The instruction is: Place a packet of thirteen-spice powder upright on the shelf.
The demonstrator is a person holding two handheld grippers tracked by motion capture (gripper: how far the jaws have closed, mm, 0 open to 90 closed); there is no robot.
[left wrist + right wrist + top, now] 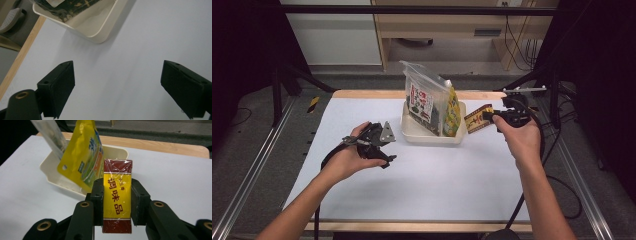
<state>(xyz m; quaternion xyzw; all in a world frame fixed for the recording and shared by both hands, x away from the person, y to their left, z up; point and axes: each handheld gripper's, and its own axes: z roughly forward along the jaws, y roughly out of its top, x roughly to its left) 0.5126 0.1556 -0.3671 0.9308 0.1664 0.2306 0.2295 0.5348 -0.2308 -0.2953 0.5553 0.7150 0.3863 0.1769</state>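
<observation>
Seasoning box (pixel 117 199): we saw it pinched between the right gripper (pixel 117 202) jaws, lifted just beside the right rim of the cream tray (pixel 412 131).
Risk of a snag: we judged the box could catch the yellow pouch (pixel 82 157) leaning at that end of the tray, and tip it or the clear bag (pixel 424 97) behind.
Risk of a slip: we thought the glossy wrap might let the box slide if we tilted it.
Right gripper: its jaws pressed on both long sides of the box.
Left gripper (pixel 117 87): we held it spread wide and empty above bare table (pixel 452 180), near the tray's corner.
</observation>
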